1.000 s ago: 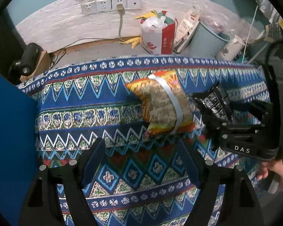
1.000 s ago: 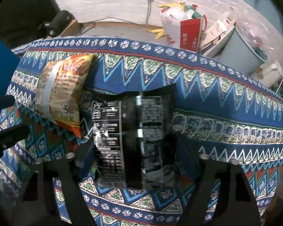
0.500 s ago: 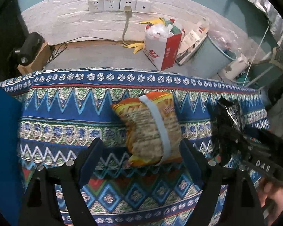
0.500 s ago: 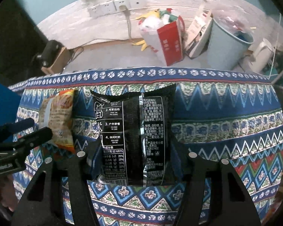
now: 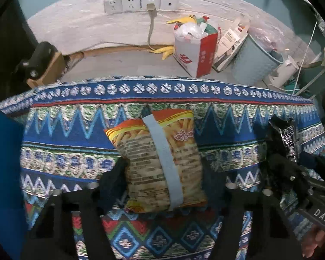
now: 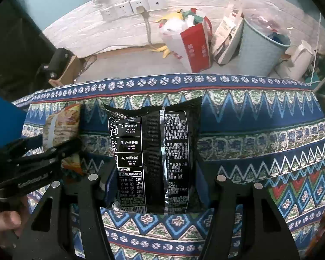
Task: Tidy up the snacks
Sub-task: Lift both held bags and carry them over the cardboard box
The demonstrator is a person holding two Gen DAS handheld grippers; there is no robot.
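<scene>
The left gripper (image 5: 164, 173) has its fingers clenched on the orange chip bag (image 5: 160, 164), held above the patterned cloth (image 5: 65, 134) on the counter. The right gripper (image 6: 156, 173) grasps the black snack packet (image 6: 153, 158) upright over the same cloth, just beside the chip bag.

Both wrist views look closely down along their tongs, sharing the patterned cloth (image 5: 65, 130) and socket wall (image 6: 127, 10).

Orange chip bag (image 6: 60, 130) half behind the left hand-held gripper (image 6: 60, 151); black packet's (image 5: 289, 138) lower part hidden; fine print illegible
</scene>
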